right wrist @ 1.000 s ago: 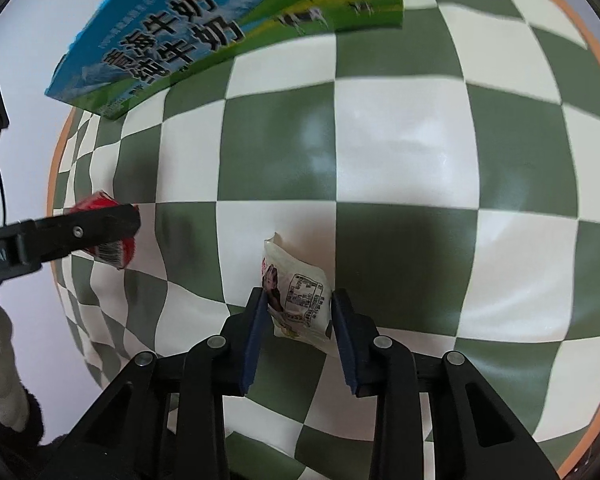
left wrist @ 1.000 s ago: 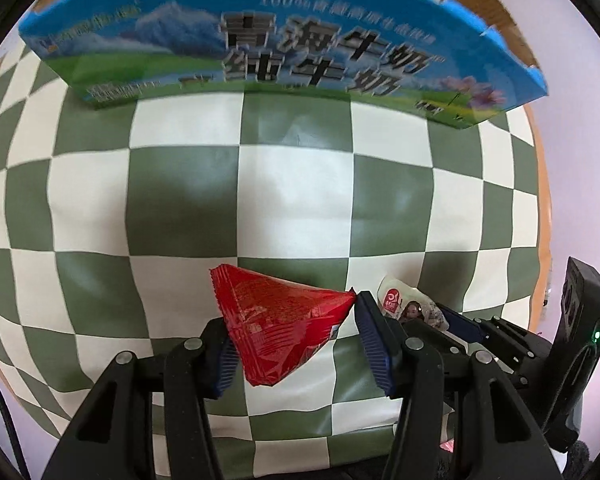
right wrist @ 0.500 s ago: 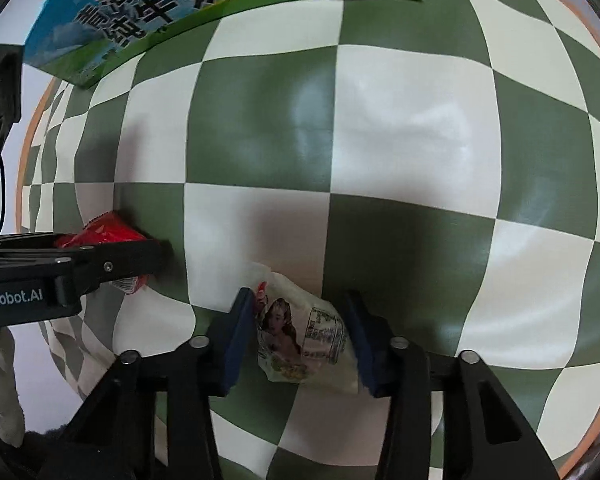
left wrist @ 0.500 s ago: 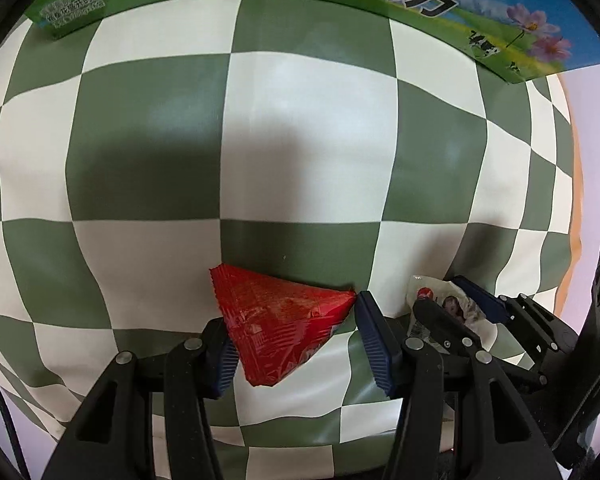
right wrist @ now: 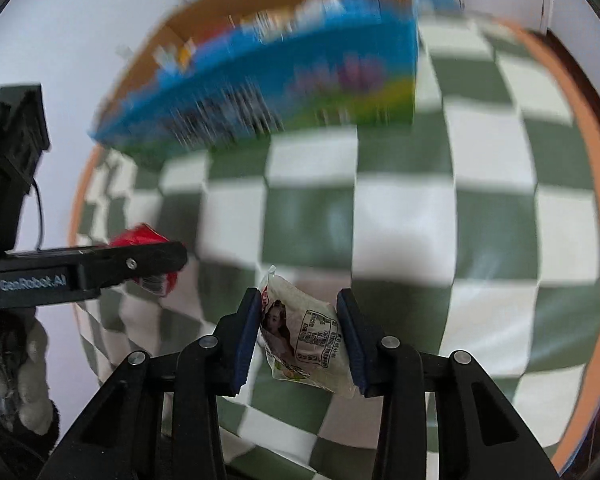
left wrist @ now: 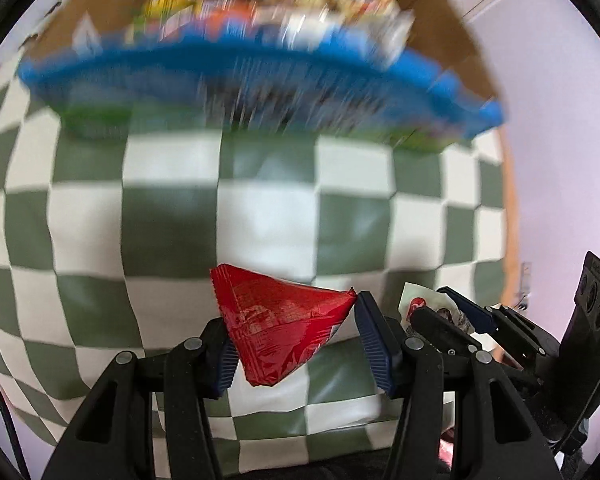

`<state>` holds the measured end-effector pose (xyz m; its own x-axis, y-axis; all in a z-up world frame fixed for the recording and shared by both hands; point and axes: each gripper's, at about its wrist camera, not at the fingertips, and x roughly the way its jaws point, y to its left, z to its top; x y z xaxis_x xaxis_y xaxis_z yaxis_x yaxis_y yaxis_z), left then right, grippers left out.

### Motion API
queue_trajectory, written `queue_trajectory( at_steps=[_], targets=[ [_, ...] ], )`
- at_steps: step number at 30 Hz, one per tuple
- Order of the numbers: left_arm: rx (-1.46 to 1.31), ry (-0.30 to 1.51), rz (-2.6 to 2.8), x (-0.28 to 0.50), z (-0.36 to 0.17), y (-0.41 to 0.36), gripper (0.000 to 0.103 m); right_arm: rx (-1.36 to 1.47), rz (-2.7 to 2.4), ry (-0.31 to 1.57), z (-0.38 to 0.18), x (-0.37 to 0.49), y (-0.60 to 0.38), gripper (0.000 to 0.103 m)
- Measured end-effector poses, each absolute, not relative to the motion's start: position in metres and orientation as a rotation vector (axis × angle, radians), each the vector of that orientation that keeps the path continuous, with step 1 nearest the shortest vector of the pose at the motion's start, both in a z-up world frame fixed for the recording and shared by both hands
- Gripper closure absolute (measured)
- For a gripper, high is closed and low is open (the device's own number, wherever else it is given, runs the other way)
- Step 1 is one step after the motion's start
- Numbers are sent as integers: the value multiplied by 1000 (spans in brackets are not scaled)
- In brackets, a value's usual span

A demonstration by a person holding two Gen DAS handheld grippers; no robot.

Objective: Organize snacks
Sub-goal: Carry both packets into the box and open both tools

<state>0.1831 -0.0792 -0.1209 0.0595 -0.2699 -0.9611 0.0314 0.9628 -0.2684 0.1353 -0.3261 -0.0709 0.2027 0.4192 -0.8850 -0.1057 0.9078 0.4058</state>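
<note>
Red crinkly triangular snack packet [left wrist: 282, 326] clamped; white glossy pouch [right wrist: 304, 340] likewise.

"GenRobot.AI" on left tool [right wrist: 156, 268]

Each camera sits behind its gripper's two fingers, looking steeply down at the checkered tablecloth [left wrist: 260, 208] from close above. Both face the far edge, where the blue box [left wrist: 260, 80] stands (blurred in both views). They share that box and the cloth's middle; the left view catches the right gripper [left wrist: 444, 312] at its lower right, the right view the left gripper [right wrist: 156, 264] at its left.
</note>
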Motion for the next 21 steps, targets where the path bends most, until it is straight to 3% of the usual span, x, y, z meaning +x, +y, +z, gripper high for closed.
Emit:
queue_trajectory(
  at_steps=[6,11,16,21],
  targets=[
    [-166,1339,-260,236,-45,-70,52,289,385,1136,11,193,-340,61],
    [-67,1254,-162,289,-18,-52,52,224,353,1034,45,260,-337,61],
    [54,1239,3,346,-25,-26,52,129,300,1033,41,333,-322,61],
    [75,1290,108,384,-51,-4,48,86,218,1144,1,391,-317,59]
  ],
)
